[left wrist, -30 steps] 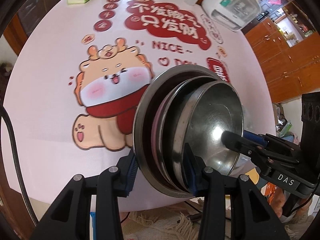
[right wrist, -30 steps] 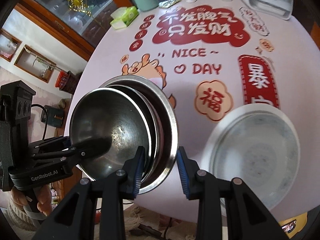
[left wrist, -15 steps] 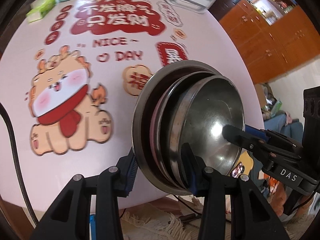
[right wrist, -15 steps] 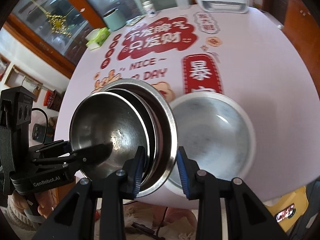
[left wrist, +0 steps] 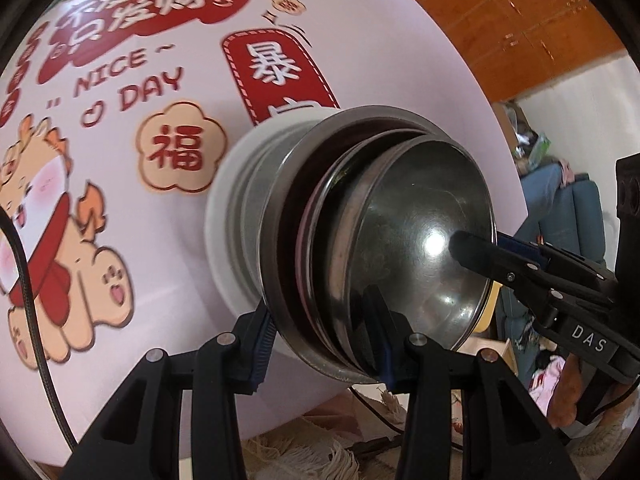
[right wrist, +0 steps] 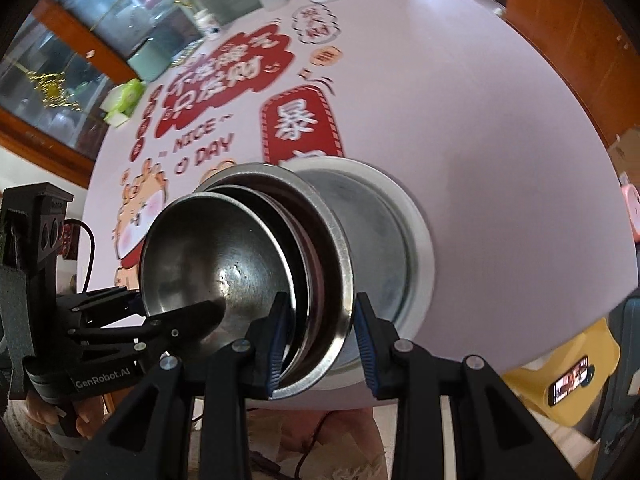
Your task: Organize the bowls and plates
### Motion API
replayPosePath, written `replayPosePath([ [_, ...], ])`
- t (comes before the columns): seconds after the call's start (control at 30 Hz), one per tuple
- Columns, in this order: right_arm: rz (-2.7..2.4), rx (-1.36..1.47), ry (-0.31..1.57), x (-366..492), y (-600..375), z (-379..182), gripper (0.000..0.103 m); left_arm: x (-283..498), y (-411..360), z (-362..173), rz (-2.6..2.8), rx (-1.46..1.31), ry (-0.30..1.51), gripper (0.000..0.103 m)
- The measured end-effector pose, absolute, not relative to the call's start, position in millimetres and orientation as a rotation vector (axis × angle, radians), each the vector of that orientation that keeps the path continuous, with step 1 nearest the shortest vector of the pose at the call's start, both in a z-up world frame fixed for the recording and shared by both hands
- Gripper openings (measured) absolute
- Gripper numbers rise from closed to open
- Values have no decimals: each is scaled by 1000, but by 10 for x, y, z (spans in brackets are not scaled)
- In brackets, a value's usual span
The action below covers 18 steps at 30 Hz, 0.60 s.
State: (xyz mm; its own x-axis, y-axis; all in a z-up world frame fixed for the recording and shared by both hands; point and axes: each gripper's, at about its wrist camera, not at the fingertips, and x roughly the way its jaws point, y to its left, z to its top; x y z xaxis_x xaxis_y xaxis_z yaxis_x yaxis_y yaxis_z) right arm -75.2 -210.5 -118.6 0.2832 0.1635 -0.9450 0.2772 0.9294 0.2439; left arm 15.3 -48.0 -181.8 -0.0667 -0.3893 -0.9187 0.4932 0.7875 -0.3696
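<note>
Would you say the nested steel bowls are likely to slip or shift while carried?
Probably somewhat: the nested steel bowls look smooth and glossy. They sit unevenly, so may rattle. The left claw and right claw clamp opposite rims, likely steadying them.

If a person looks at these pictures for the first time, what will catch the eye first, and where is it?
The eye goes first to the stack of nested steel bowls, in the middle of both views, gripped at opposite rims by the left hand-held gripper and the right hand-held gripper. Just behind it, a white bowl sits on the pink tablecloth with red Chinese lettering and a cartoon animal.
</note>
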Motion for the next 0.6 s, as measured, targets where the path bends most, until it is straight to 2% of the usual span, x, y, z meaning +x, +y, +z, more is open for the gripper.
replayPosePath([
  [0.6,3,341,1372,-527,-2306,-1465,32,105,-505,-2088,-636,-6,1507,41],
])
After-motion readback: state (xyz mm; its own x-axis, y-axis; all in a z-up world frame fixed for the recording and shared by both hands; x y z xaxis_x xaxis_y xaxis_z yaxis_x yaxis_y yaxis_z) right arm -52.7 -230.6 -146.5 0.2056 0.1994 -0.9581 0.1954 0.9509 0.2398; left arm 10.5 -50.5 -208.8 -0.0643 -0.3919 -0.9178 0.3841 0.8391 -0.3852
